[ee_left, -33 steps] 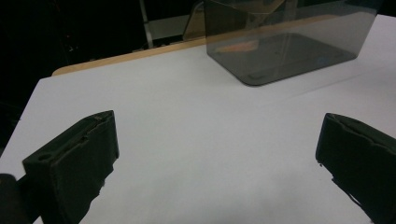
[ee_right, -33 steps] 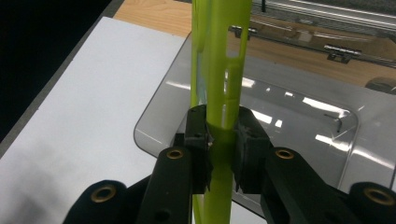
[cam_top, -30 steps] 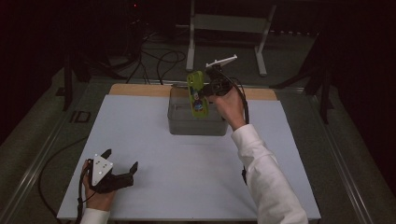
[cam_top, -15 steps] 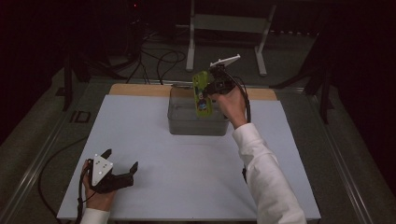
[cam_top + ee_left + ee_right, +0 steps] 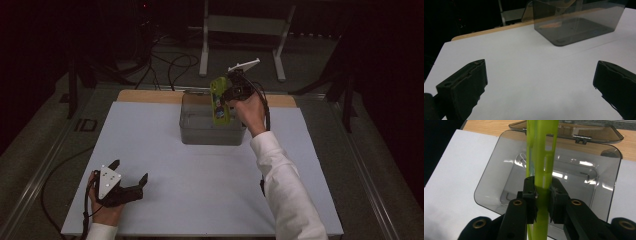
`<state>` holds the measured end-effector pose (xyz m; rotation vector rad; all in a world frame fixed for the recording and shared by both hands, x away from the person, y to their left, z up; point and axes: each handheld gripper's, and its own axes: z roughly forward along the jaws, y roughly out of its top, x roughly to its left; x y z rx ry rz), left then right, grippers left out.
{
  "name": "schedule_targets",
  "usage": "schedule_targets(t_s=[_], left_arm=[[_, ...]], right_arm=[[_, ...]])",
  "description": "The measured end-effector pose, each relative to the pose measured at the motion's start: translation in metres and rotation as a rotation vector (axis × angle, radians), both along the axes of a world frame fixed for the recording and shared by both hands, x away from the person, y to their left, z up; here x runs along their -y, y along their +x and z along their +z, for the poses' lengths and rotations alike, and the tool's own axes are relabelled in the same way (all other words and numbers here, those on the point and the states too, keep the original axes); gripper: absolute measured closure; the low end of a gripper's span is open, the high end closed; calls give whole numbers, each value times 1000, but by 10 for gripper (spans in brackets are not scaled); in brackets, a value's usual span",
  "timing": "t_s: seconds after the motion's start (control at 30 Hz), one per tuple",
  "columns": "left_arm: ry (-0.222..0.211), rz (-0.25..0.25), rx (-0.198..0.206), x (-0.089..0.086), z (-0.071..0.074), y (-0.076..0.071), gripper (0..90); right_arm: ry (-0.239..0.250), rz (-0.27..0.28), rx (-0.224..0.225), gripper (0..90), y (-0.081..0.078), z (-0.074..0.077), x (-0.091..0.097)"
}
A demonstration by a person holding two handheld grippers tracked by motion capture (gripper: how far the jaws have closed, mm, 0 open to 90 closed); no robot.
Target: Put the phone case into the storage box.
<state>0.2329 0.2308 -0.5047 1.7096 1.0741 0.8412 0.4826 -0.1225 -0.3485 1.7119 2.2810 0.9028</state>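
From above, I see my right claw (image 5: pixel 231 95) clamped on a lime-green packet (image 5: pixel 218 102), holding it upright over the smoky clear bin (image 5: pixel 212 131) at the far middle of the desk (image 5: pixel 200 190). My left claw (image 5: pixel 131 181) rests near the front left corner, released. In the left gripper view, its jaws stand wide apart over bare desk. In the right gripper view, both pads pinch the packet (image 5: pixel 541 157) edge-on above the open bin (image 5: pixel 499 182).
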Motion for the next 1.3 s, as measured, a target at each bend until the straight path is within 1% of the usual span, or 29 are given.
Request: schedule_targets(t_s=[0.43, 0.73, 1.3], left_arm=[[3, -3, -1, 0, 0, 0, 0], [1, -1, 1, 0, 0, 0, 0], [1, 1, 2, 0, 0, 0, 0]], right_arm=[[-12, -9, -8, 778, 2, -4, 5], [-9, -31, -21, 778, 3, -8, 11], [-19, -72, -36, 778, 7, -17, 24]])
